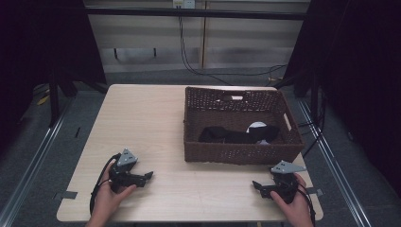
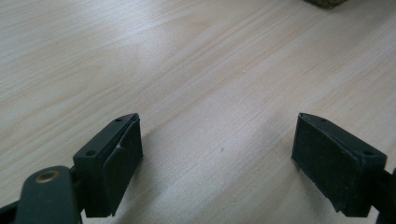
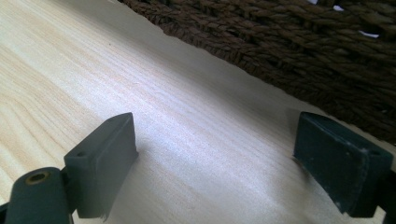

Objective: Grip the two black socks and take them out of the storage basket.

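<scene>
1. Wicker is sitting ahead of you in the high view: the dark brown woven rectangular basket (image 1: 239, 153) is resting on the right half of the pale wooden table (image 1: 142, 123). Inside it the black soft cloth bundle (image 1: 231, 135) is lying on the basket floor, partly covering a small white round item (image 1: 257, 126). You are probably dealing with something light, limp and floppy, so you should be pinching a raised fold near its middle rather than an edge. The left gripper (image 1: 147, 176) and the right gripper (image 1: 255, 184) are resting near the table's front edge, well apart from the bundle.
2. Left gripper view: the left gripper (image 2: 218, 140) is standing wide with nothing between its jaws, looking over bare wood; a basket corner is getting cut off at the top edge.
3. Right gripper view: the right gripper (image 3: 215, 140) is also gaping wide and holding nothing, with the basket wall (image 3: 299, 51) rising near it and hiding the contents. What the white item is, I cannot tell.
</scene>
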Demonstrator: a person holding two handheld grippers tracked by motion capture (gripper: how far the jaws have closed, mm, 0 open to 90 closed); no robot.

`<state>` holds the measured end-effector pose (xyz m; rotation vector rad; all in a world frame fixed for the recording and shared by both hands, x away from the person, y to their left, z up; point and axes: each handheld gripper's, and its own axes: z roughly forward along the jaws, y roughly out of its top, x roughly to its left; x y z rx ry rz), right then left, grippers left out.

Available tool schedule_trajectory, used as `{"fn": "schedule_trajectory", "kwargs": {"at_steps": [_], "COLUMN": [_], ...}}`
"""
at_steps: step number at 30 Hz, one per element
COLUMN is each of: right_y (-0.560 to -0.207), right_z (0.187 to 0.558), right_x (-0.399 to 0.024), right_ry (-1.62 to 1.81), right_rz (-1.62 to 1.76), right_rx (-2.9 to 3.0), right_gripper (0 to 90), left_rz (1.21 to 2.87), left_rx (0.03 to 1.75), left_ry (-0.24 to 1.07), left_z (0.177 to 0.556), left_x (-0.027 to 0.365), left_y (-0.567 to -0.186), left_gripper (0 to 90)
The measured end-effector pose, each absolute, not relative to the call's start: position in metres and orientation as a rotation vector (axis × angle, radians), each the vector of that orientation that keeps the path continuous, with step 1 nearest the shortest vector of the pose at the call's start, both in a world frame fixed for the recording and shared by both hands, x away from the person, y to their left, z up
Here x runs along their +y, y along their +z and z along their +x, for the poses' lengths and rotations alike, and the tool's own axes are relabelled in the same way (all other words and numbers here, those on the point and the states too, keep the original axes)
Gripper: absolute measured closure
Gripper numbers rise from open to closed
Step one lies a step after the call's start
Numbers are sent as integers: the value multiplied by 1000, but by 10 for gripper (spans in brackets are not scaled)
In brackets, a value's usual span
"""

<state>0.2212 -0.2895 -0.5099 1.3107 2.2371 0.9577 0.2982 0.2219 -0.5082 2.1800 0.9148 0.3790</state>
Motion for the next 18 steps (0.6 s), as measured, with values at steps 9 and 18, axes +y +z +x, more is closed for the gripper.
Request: {"fn": "schedule_trajectory", "kwargs": {"at_steps": [9, 18], "right_y": [-509, -494], "right_z": [223, 234], "right_x": [-289, -279], "right_ry": [950, 806], "right_rz": [1305, 1301], "right_rx": [2263, 2461], "right_gripper": [121, 139], "left_rz": [2182, 2182], "left_rx": [919, 919], "left_ry": [381, 381], "left_z": [298, 298], "left_x": [222, 222], "left_y": [-508, -508], "left_gripper": [158, 158]}}
